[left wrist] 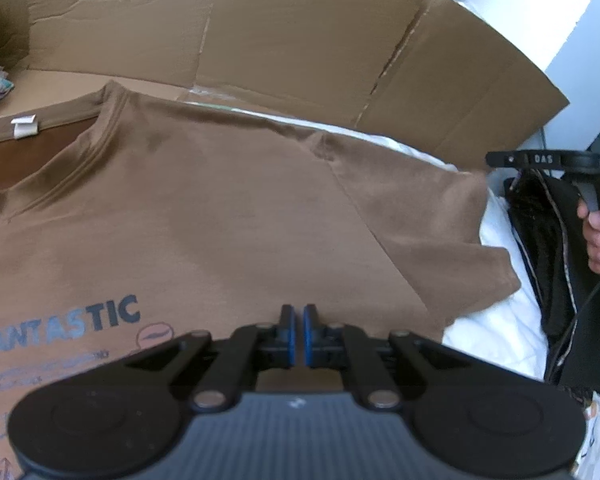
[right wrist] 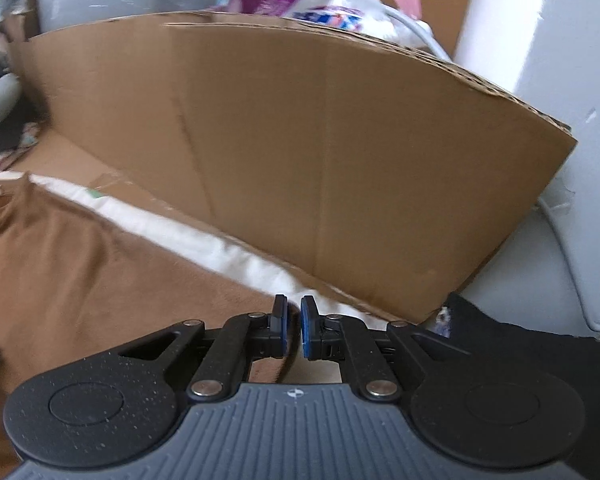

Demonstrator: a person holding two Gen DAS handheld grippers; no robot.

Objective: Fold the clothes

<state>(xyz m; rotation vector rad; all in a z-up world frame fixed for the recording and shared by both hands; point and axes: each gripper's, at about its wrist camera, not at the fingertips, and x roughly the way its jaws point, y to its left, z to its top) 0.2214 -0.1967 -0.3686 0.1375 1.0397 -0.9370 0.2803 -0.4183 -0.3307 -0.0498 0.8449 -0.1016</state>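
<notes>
White sheet (left wrist: 496, 320) covers surface, showing right of and beyond left tongs (left wrist: 296, 332). On it: brown shirt (left wrist: 220, 220) spread flat, front up, 1 sleeve toward right; dark clothes (left wrist: 540, 240) heaped further right, just beside sleeve. Cardboard (left wrist: 300, 40) stands along far edge, well beyond tongs. From right tongs (right wrist: 294, 328): sheet strip (right wrist: 228, 248) between shirt (right wrist: 100, 280) and cardboard (right wrist: 320, 160).

brown printed t-shirt (left wrist: 228, 220) flat, face up, sleeve spread
</notes>
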